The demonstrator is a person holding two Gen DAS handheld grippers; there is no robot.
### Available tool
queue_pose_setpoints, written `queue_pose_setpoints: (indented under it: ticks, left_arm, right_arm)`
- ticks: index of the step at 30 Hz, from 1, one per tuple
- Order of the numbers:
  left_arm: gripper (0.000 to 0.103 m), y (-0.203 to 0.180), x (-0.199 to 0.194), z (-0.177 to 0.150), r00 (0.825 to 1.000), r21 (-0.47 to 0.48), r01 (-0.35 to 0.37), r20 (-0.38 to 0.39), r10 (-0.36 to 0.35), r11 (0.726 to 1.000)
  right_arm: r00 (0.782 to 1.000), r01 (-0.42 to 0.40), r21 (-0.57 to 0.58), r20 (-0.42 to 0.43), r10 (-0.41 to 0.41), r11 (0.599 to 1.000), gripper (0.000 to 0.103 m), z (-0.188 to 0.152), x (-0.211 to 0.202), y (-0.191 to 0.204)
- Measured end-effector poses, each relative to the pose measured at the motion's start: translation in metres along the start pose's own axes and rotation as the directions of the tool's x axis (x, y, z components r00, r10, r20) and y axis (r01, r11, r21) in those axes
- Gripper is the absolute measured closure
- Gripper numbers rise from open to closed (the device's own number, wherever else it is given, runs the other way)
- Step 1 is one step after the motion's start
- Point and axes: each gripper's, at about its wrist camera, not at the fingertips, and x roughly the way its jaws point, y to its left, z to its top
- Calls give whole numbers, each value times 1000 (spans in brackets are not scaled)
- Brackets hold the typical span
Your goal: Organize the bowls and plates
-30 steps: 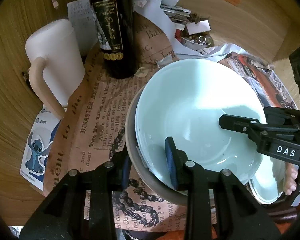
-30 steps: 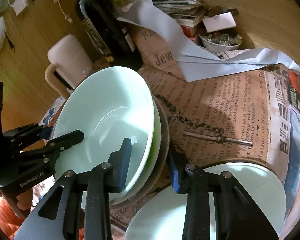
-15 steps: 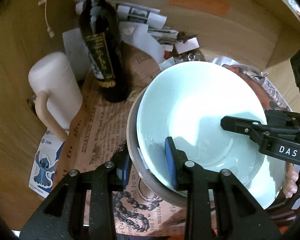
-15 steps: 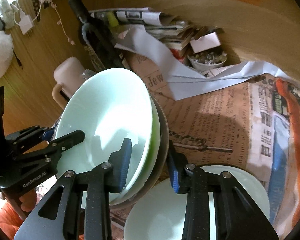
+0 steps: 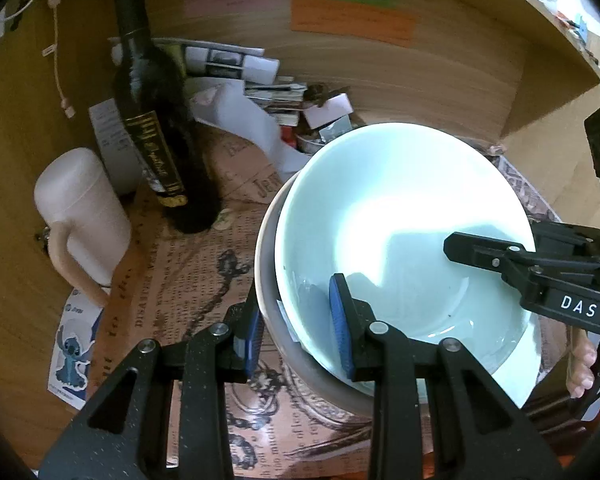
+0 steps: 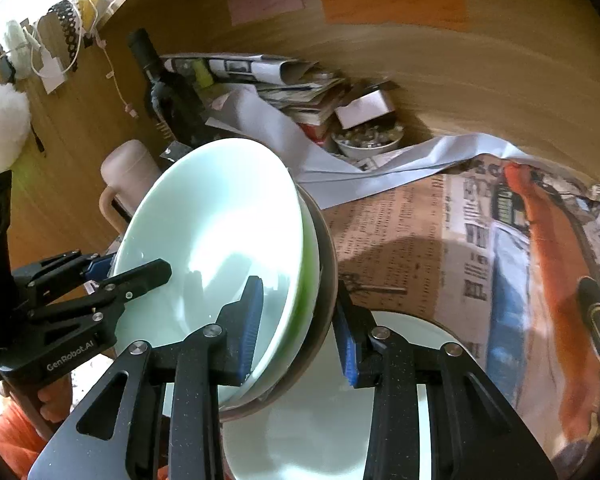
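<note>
Rising clear of the newspaper-covered worktop: nested stack of pale celadon ceramic bowls, both grippers, left and right, clamped on opposite rims; relocation under way.

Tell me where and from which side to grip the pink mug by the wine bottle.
Take the pink mug by its handle, coming from the near side. The handle loops out from the body toward the camera, away from the wine bottle standing close beside the mug, so jaws can likely close across it without touching the bottle. The wide, smooth body looks harder to span.
</note>
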Motion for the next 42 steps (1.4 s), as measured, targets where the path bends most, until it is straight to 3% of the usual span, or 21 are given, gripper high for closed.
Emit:
queue_pose_setpoints:
  ticks: [24,42]
  left_arm:
    - [72,-47,-13,-6,996,92,92,-8,-92,991]
    - [72,-76,-13,-23,991,133,135,-41,-131,982]
  right_arm:
    - [996,83,61,37,-85,995,72,-36,-50,-23]
    - [993,118,107,18,-120,987,72,-64,-68,-41]
